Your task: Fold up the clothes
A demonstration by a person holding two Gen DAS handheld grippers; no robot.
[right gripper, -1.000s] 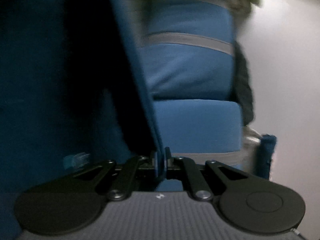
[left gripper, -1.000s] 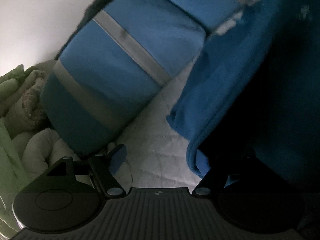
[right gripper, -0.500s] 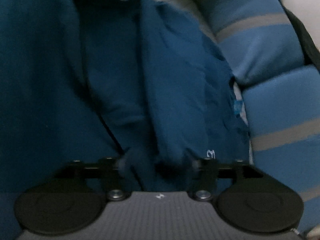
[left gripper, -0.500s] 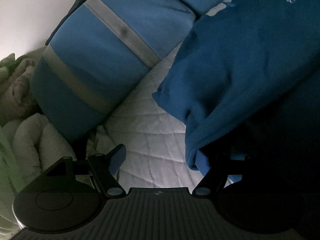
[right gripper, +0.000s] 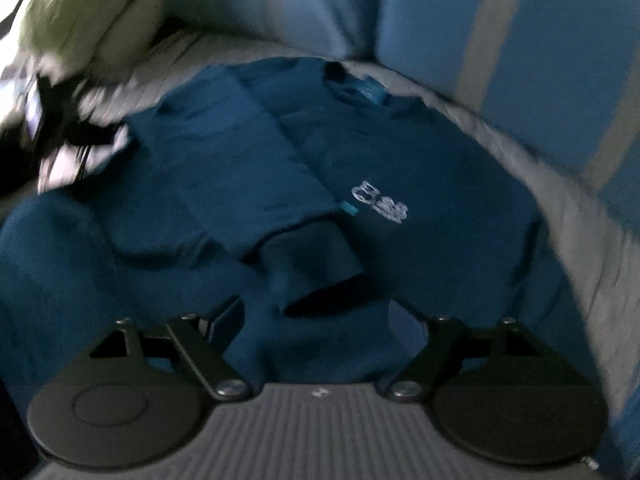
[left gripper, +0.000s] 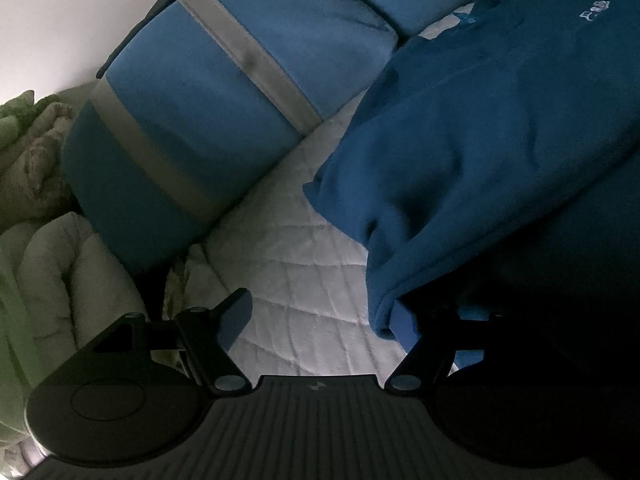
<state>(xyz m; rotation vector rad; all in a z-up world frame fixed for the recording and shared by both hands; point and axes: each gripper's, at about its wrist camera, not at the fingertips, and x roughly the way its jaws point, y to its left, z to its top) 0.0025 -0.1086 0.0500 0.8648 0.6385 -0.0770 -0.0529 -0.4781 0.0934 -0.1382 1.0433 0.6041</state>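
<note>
A dark blue sweatshirt (right gripper: 420,184) with a small white logo lies spread on the white quilted bed (left gripper: 288,248). One sleeve (right gripper: 256,168) is folded across its front. My right gripper (right gripper: 320,320) hovers open just above the sweatshirt's near edge, with nothing between its fingers. In the left wrist view the same sweatshirt (left gripper: 480,140) fills the right side. My left gripper (left gripper: 320,316) is open over bare quilt, and the sweatshirt's edge drapes beside its right finger and partly hides it.
Blue pillows with grey stripes (left gripper: 208,112) lie along the back of the bed, also the striped pillows (right gripper: 520,40) in the right wrist view. A cream rolled blanket (left gripper: 60,264) and green fabric (right gripper: 80,12) sit at the left. A white wall (left gripper: 60,12) is behind.
My right gripper, shut on the sweatshirt's edge a second ago, has opened and drawn back. The sweatshirt has dropped from hanging to lying on the bed. The left gripper stayed open.
</note>
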